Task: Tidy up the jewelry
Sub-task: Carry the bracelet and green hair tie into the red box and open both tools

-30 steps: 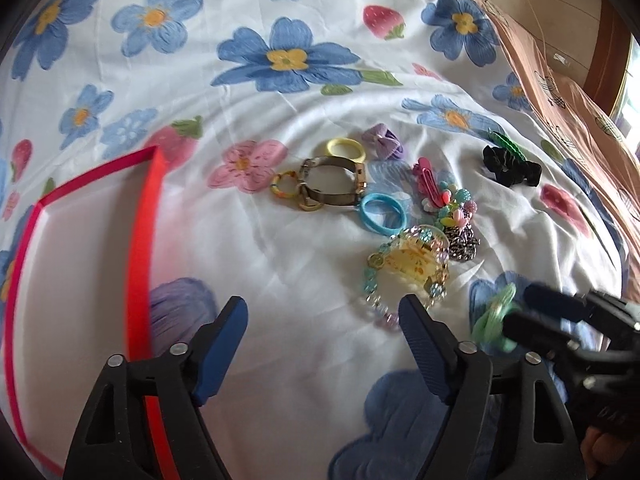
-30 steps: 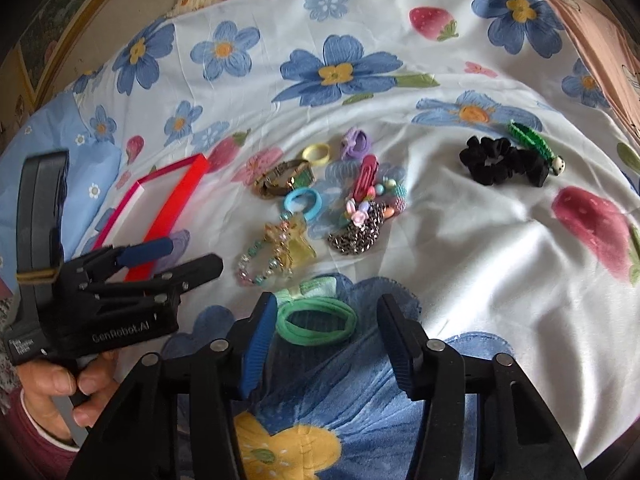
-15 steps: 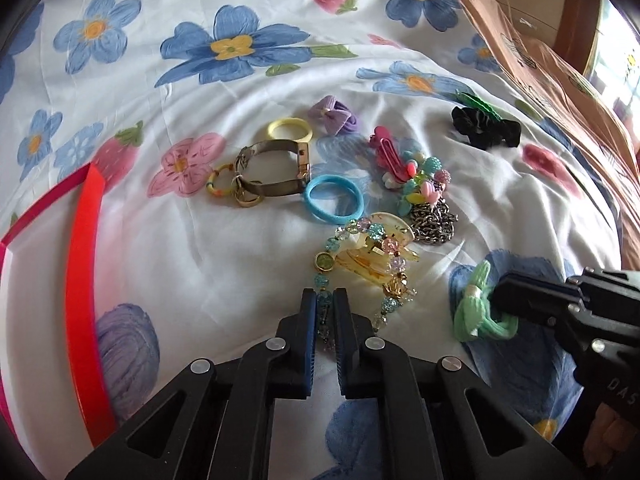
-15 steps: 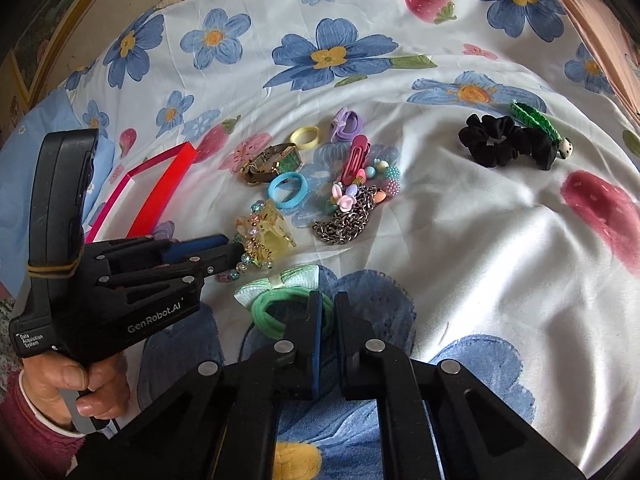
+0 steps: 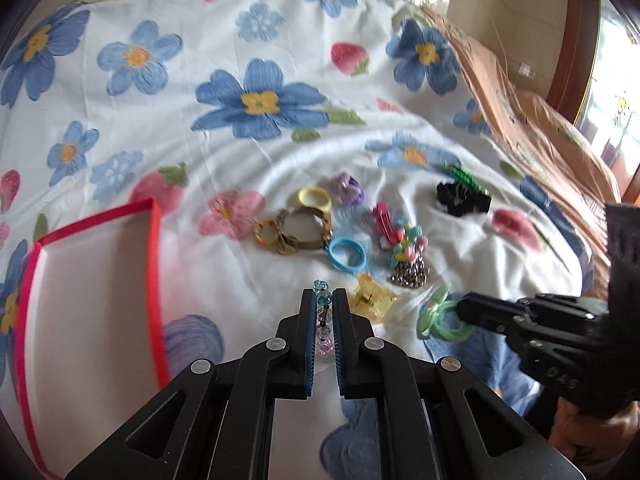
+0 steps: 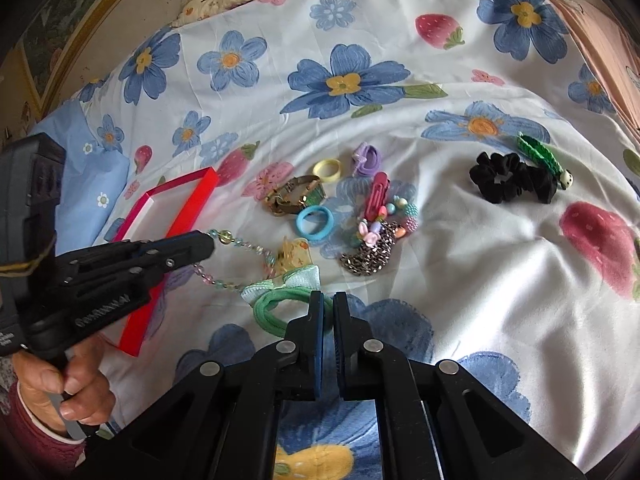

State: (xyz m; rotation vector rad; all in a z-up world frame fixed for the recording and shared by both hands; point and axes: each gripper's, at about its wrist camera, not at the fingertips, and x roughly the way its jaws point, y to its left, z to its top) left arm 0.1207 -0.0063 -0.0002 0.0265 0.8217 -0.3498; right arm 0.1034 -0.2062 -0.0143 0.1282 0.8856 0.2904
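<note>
My left gripper [image 5: 323, 300] is shut on a pastel beaded bracelet [image 5: 323, 320] and lifts it off the bedsheet; in the right wrist view the bracelet [image 6: 236, 248] hangs from its tip. My right gripper [image 6: 328, 304] is shut on a green hair tie with a mint bow [image 6: 280, 300], which also shows in the left wrist view [image 5: 438, 318]. A red-rimmed box with a white inside [image 5: 154, 264] lies to the left. A yellow clear hair claw [image 5: 372, 300] lies between the grippers.
Loose pieces lie on the floral sheet: a blue hair ring [image 5: 346, 254], gold watch [image 5: 304, 232], yellow ring [image 5: 314, 199], purple bow [image 5: 348, 190], pink clip with beads and chain [image 5: 404, 252], black scrunchie and green clip [image 6: 512, 178]. A brown blanket [image 5: 532, 120] lies at right.
Both grippers closed from open a second ago. The left gripper has since lifted the beaded bracelet away from the yellow claw. The right gripper stays shut on the green hair tie.
</note>
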